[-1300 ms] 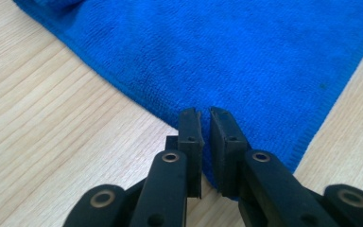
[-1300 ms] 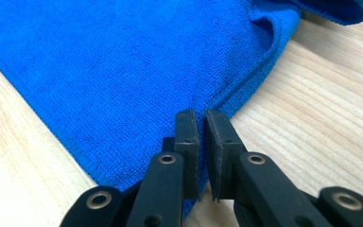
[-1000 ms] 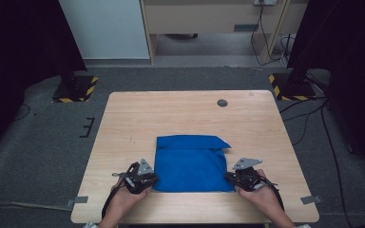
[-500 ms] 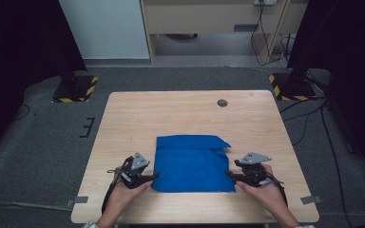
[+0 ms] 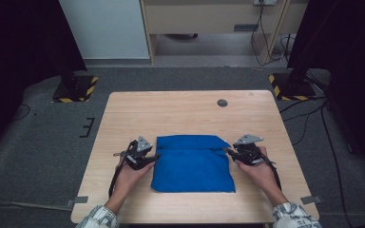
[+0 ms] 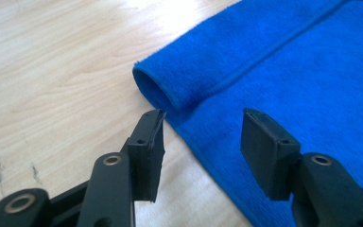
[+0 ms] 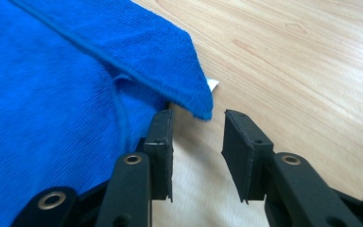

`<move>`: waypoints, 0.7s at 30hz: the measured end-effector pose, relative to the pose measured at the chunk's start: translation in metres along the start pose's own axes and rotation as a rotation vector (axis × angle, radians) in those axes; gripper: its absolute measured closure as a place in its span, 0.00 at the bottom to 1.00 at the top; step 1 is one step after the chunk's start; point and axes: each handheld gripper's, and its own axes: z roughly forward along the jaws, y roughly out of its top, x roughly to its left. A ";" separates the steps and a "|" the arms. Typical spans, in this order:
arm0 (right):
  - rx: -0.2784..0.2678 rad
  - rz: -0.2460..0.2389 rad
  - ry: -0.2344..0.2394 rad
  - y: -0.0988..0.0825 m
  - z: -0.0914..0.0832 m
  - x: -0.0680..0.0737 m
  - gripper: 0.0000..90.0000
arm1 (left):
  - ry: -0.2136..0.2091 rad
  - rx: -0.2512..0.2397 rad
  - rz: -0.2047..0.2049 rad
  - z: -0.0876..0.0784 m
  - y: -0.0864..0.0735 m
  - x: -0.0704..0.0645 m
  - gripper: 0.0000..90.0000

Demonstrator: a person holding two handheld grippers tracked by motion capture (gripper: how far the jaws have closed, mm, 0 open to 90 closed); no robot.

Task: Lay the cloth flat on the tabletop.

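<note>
A blue towel (image 5: 192,164) lies on the wooden table (image 5: 185,111), its far strip folded over toward me. My left gripper (image 5: 155,156) rests at the towel's left edge, jaws open around the rolled end of the fold (image 6: 158,90); one jaw stands over bare wood, the other over the cloth. My right gripper (image 5: 227,152) sits at the towel's right edge, open, with the pointed corner of the fold (image 7: 196,101) just ahead of its jaws. A small white tag (image 7: 212,85) peeks out under that corner. Neither gripper holds cloth.
A small dark round hole (image 5: 222,102) sits near the table's far right. Dark carpet surrounds the table, with black stands on yellow-striped bases (image 5: 76,88) at both far corners. A person's hands and plaid sleeves (image 5: 97,218) come in from the near edge.
Both grippers have moved forward along the towel's side edges, from near the front corners up to the ends of the folded strip. The towel has not shifted.
</note>
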 end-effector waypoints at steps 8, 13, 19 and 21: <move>0.006 -0.024 0.023 0.014 0.009 0.003 0.98 | -0.011 -0.013 0.002 0.000 0.001 0.003 0.59; 0.012 -0.026 0.027 0.024 0.010 0.002 0.98 | -0.015 -0.018 0.000 0.002 0.003 0.004 0.60; 0.029 -0.009 0.006 0.045 0.019 -0.009 0.98 | -0.031 -0.006 0.025 0.010 0.006 0.005 0.60; 0.032 0.006 -0.001 0.051 0.023 -0.013 0.98 | -0.032 -0.010 0.026 0.011 0.007 0.004 0.58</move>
